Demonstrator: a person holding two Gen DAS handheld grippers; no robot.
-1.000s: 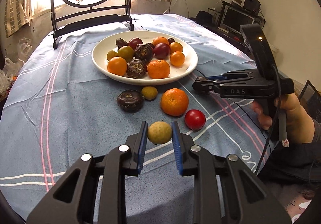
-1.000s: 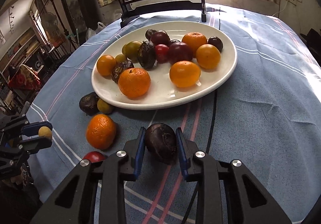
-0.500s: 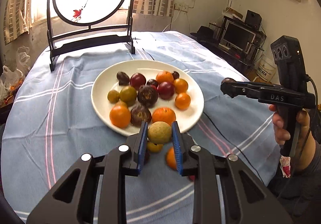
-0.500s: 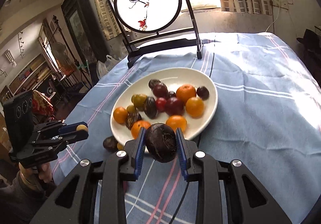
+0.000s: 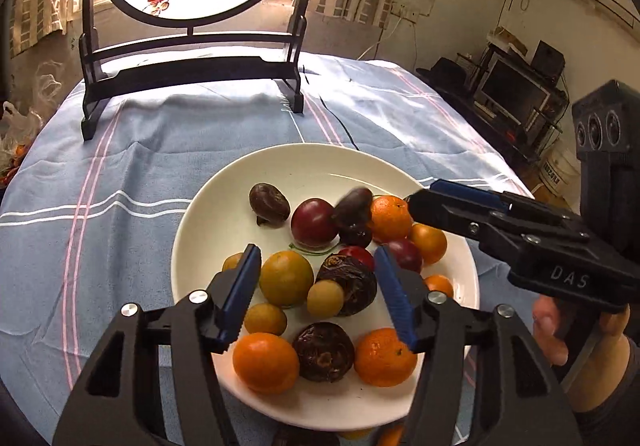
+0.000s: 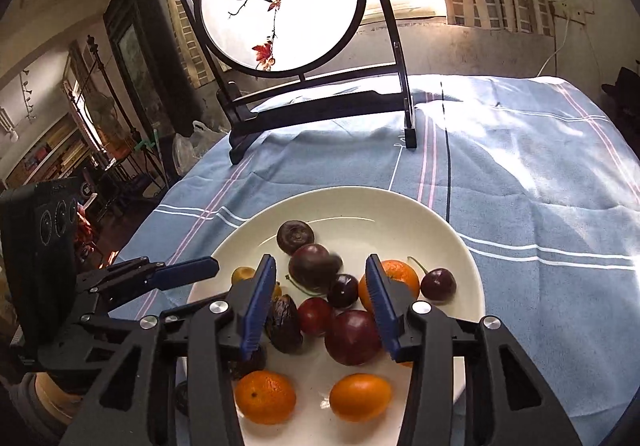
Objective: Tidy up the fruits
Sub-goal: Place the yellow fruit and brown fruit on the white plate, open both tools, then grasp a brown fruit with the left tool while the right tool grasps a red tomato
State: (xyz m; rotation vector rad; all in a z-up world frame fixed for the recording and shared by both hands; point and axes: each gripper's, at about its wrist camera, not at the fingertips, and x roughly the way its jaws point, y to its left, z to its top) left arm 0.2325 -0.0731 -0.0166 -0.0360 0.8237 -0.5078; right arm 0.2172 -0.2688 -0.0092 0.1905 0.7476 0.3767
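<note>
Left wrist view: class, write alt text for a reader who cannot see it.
The open left claw hangs over a white plate piled with oranges, dark fruits and small yellow ones. The right claw reaches in from the right above the plate, on a blue striped tablecloth.

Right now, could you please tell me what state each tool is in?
Left tool: open, jaws just opened, holding nothing, above the plate.
Right tool: open, jaws just opened, holding nothing; a blurred dark fruit lies beyond it.
</note>
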